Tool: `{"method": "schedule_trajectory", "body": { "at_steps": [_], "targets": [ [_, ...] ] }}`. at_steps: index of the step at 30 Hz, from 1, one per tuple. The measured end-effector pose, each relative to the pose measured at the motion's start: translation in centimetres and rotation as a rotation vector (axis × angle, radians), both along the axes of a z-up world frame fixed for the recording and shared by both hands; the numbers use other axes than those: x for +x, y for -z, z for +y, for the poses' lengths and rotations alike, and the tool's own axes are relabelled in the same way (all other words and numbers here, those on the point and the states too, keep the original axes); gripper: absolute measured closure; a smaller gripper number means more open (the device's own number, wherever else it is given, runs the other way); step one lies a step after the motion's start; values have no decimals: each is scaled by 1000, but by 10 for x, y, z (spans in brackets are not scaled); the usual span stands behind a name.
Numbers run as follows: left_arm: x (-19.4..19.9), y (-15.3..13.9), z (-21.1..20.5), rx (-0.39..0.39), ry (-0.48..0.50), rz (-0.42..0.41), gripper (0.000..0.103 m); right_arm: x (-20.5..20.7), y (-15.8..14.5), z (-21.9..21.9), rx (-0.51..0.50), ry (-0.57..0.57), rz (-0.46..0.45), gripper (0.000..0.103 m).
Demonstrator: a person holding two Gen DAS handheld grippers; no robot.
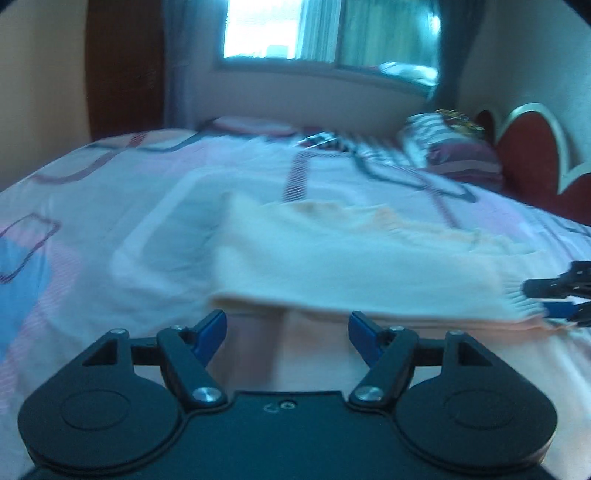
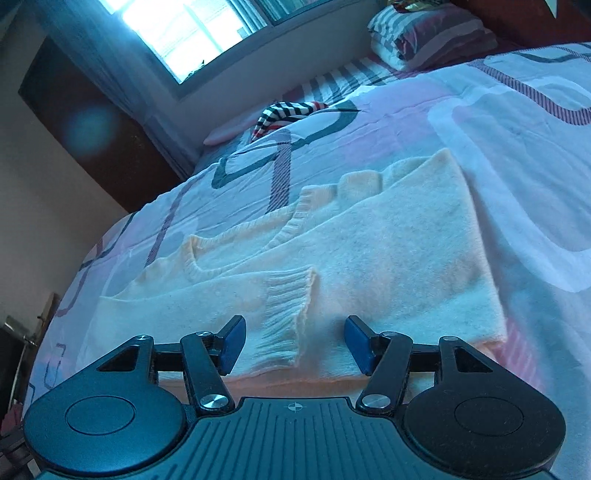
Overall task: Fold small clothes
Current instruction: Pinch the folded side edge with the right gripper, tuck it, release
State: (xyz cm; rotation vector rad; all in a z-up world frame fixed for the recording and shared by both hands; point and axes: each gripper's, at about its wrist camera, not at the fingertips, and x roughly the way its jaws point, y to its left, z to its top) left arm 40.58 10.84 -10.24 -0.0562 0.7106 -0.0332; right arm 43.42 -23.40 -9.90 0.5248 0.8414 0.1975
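A cream knitted sweater [image 1: 351, 266] lies flat on the bed, partly folded, and shows in the right wrist view [image 2: 369, 251] with a ribbed sleeve cuff [image 2: 291, 310] folded across its body. My left gripper [image 1: 287, 334] is open and empty, just short of the sweater's near edge. My right gripper [image 2: 294, 341] is open, its jaws on either side of the cuff, holding nothing. The right gripper also shows at the right edge of the left wrist view [image 1: 557, 295], at the sweater's ribbed hem.
The bed has a pink, white and blue patterned sheet [image 1: 110, 229]. A striped garment [image 2: 284, 112] lies further up the bed. Striped pillows [image 1: 454, 155] rest by a red headboard [image 1: 532, 158]. A window [image 1: 325, 33] and dark wardrobe [image 2: 92, 129] stand behind.
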Motion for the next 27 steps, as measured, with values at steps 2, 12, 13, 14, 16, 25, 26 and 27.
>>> {"method": "schedule_trajectory", "body": {
  "at_steps": [2,12,13,14,16,25,26,27],
  "targets": [
    [8,7,7,16,-10,18,34,3,-2,10,-46,-24,0,67],
    [16,16,8,26,41,16,62,-19,-32,-18,-220,112,-120,98],
    [16,16,7,25,49,16,67,-19,-30,-23,-223,114,-106,98],
    [16,15,6,22,56,16,69,-21,-28,-27,-227,120,-100,98],
    [16,15,5,16,66,19,75,-25,-27,-30,-223,131,-97,98],
    [17,14,6,-8,86,31,83,-36,-25,-40,-224,171,-85,98],
    [17,14,7,-14,86,33,83,-37,-25,-41,-223,174,-85,98],
    [18,14,7,-19,86,34,84,-38,-25,-42,-224,176,-85,98]
  ]
}}
